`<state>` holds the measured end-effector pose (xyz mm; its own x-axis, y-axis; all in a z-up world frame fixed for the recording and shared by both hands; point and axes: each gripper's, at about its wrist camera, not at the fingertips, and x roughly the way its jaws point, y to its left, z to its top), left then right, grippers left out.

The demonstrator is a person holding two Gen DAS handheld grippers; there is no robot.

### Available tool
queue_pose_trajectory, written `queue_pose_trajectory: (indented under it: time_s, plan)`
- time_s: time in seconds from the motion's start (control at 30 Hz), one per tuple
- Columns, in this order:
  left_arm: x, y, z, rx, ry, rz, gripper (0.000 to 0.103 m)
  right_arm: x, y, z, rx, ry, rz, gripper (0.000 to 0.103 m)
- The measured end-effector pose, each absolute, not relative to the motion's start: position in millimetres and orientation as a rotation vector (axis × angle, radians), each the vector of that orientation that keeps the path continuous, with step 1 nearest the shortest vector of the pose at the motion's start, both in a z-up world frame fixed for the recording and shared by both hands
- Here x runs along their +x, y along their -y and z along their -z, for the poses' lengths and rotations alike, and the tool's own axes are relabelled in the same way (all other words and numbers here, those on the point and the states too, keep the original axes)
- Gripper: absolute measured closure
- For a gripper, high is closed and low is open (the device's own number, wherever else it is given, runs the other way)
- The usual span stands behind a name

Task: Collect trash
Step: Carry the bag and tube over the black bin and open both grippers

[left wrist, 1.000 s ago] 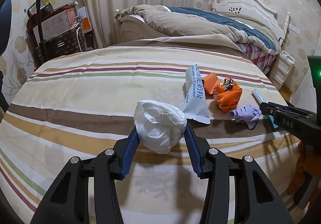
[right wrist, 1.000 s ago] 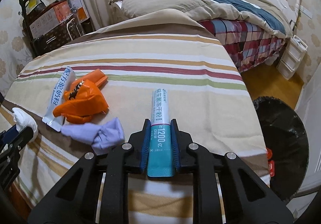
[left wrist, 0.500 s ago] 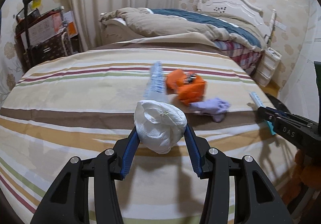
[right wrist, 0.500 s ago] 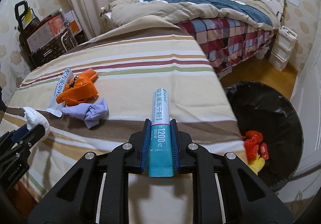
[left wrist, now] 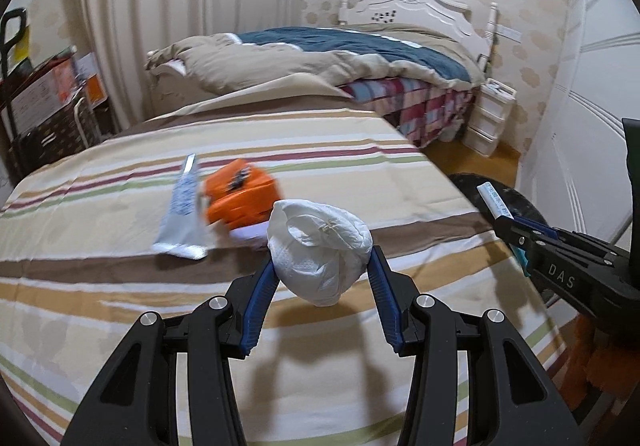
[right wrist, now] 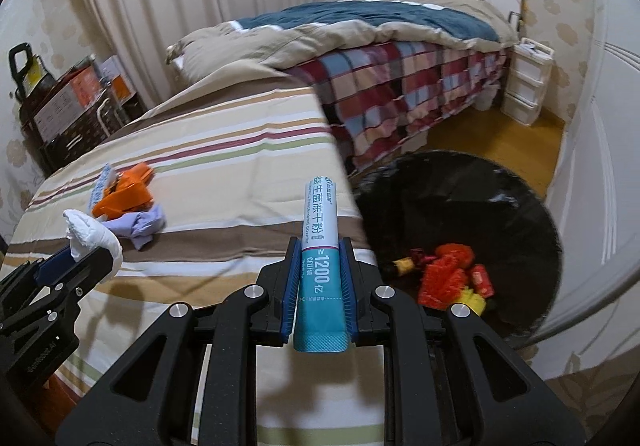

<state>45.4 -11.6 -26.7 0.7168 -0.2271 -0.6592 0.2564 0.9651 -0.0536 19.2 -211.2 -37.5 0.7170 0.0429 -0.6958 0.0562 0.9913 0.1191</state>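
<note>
The right tongs (right wrist: 320, 282) are clamped on a teal-and-white sachet (right wrist: 320, 230); the left tongs (left wrist: 320, 270) pinch a crumpled white tissue wad (left wrist: 318, 242) by its sides. The black-lined bin (right wrist: 480, 206) sits on the floor ahead and to the right of the right tongs, below the striped bed's (right wrist: 224, 150) edge, with orange and red scraps already in it.

The sachet's long axis runs straight out along the tongs, teal crimped end back between the pads, white end pointing forward and a little up, toward the bin's near rim. Let go from here it would likely tip forward and could land on the bed edge or the rim, since its tip looks barely past the mattress, though the fisheye makes that hard to judge.

The tissue is gripped only around its middle and bulges above the pads; a jolt could squeeze it out onto the bed, well short of the bin
</note>
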Motion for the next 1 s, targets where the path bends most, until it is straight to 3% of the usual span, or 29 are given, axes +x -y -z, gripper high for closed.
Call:
queue_pose_trajectory:
  time_s: [1.0]
  plan:
    - [78, 153, 29, 0.173, -0.708, 0.435, 0.056, 19, 319, 40, 0.231, -0.717, 0.211, 0.084]
